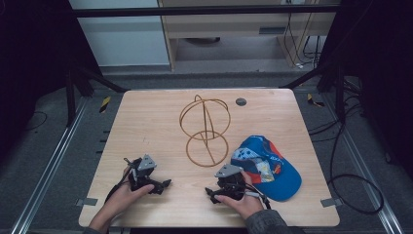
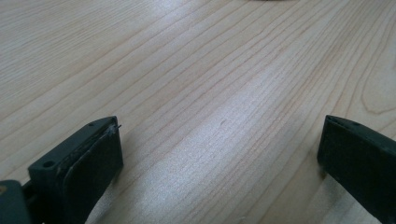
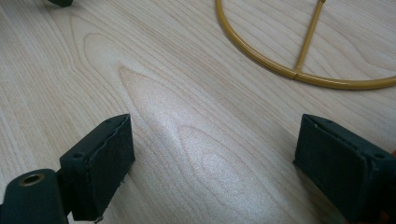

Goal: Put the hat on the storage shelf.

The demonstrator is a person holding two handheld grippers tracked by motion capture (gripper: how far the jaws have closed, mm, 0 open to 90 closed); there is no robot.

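High view: gold wire stand (image 1: 206, 129) of ringed hoops, upright; both hand-held grippers (image 1: 165, 184) (image 1: 209, 192) spread, empty.

Golden wire stand (image 1: 206, 127), blue-orange patterned cap (image 1: 267, 166), pale wood-grain table (image 1: 146, 126)

**Dim room around a pale wooden table**

A light wood-grain table (image 1: 146, 122) fills the middle of the high view; grey carpet floor (image 1: 44, 161) surrounds it; metal rails (image 1: 48, 161) run along the lower left and lower right; black frame struts (image 1: 92, 78) slant in at upper left and upper right; a pale cabinet (image 1: 234, 29) stands at top centre; black cables (image 1: 350, 190) loop at right; the edges are dark.
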